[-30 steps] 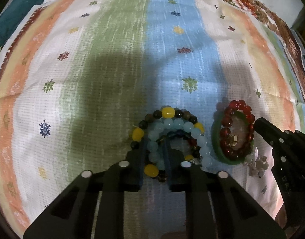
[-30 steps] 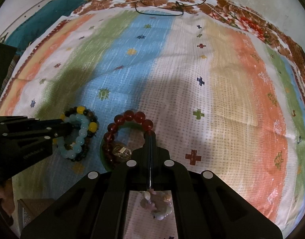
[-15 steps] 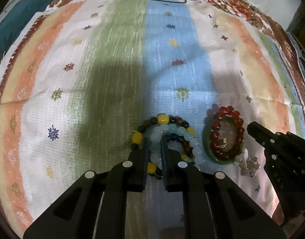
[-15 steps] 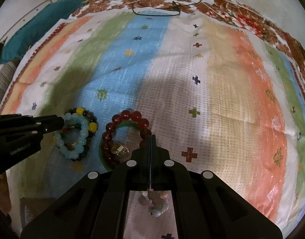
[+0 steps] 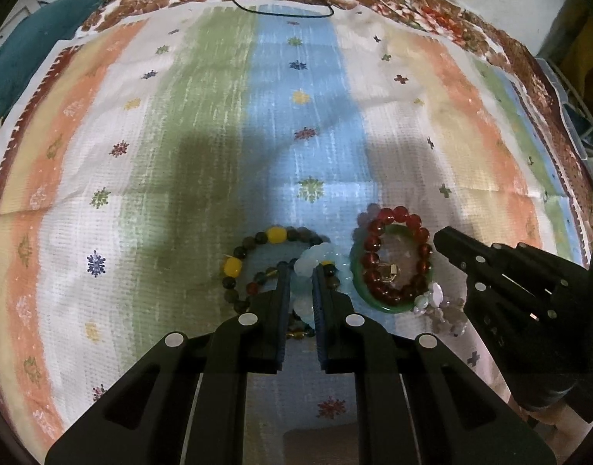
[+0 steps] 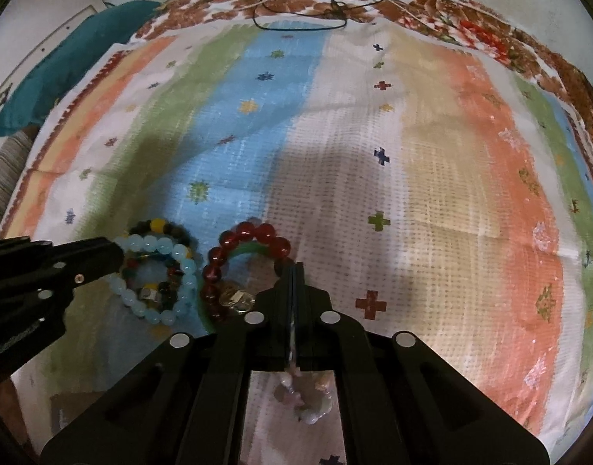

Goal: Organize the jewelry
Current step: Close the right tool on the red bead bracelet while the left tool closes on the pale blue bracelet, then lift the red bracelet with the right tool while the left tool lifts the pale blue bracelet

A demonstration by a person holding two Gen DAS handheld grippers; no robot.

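My left gripper is shut on a pale blue bead bracelet and lifts it off a dark bracelet with yellow beads on the striped cloth. Both bracelets also show in the right wrist view: pale blue, dark. Beside them lie a red bead bracelet and a green bangle; the red one shows too. My right gripper is shut beside the red bracelet, fingertips together. A pale pastel bead bracelet hangs under its fingers, also seen from the left.
A striped patterned cloth covers the surface, with a floral border at the back. A black cord lies at the far edge. A teal cushion sits at the back left.
My left gripper has pulled back and up with the pale blue bracelet, separating it from the dark yellow-beaded one. The right gripper stays shut and has drawn back slightly.
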